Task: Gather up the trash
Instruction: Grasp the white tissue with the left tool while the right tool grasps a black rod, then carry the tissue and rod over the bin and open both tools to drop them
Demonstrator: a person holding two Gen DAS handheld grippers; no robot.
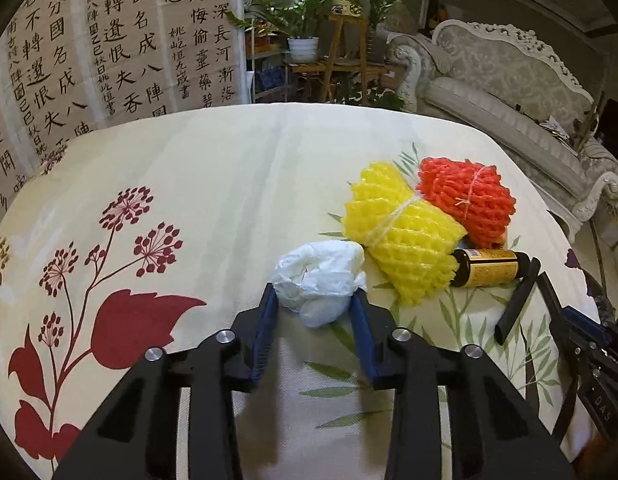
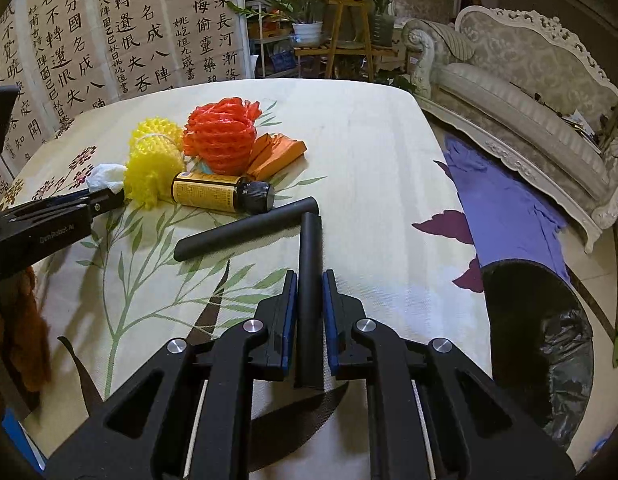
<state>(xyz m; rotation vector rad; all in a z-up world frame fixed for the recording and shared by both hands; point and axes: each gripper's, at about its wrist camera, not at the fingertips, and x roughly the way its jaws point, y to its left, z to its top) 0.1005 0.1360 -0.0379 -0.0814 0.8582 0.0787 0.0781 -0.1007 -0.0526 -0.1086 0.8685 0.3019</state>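
My left gripper (image 1: pixel 315 294) is closed around a crumpled white plastic wad (image 1: pixel 319 276) on the flowered tablecloth; the wad also shows in the right wrist view (image 2: pixel 105 176). My right gripper (image 2: pixel 310 278) is shut on a black tube (image 2: pixel 310 280) that lies along its fingers. A second black tube (image 2: pixel 245 229) lies beside it. A yellow foam net (image 1: pixel 401 232), a red foam net (image 1: pixel 465 196) and a brown bottle (image 2: pixel 221 193) with a yellow label sit close together. An orange wrapper (image 2: pixel 275 154) lies behind the red net.
A black bin (image 2: pixel 537 344) lined with a dark bag stands off the table's right edge, by a purple cloth (image 2: pixel 501 208). A sofa (image 2: pixel 529 92) and plant stands are beyond the table. A calligraphy screen (image 1: pixel 109 48) stands at the left.
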